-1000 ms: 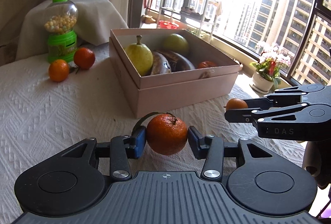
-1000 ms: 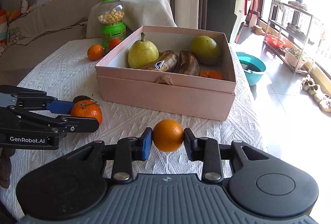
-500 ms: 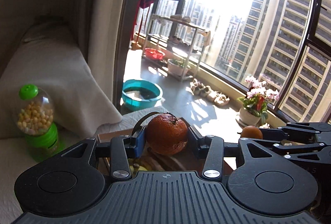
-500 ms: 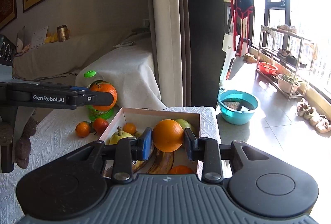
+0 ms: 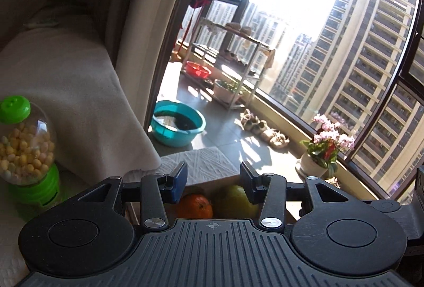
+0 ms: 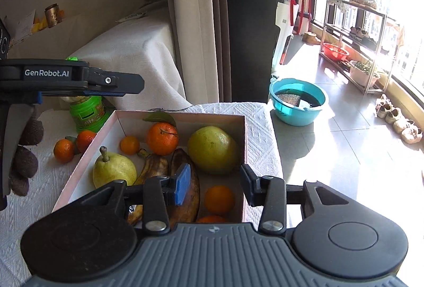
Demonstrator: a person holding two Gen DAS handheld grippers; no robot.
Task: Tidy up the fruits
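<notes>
The pink box (image 6: 180, 113) holds a pear (image 6: 114, 167), dark bananas (image 6: 185, 181), a big green fruit (image 6: 213, 149), a leafy tangerine (image 6: 161, 138), a small orange (image 6: 129, 144) and an orange (image 6: 219, 199). My right gripper (image 6: 214, 186) hovers over the box's near right corner. Its jaws are opening, and the orange lies below the gap, clear of both pads. My left gripper (image 5: 213, 181) is open and empty above the tangerine (image 5: 194, 206) and the green fruit (image 5: 235, 199). In the right wrist view the left gripper (image 6: 127, 88) hangs over the box's far left corner.
Two tangerines (image 6: 63, 150) lie on the white cloth left of the box, by a green candy dispenser (image 6: 87, 112). A gloved hand (image 6: 23, 154) holds the left gripper. The table's right edge runs beside the box; a teal basin (image 6: 296, 101) stands on the floor beyond.
Both grippers travelled from in front of the box to above it. Each let go of its fruit: the leafy tangerine and the orange now lie in the box.
</notes>
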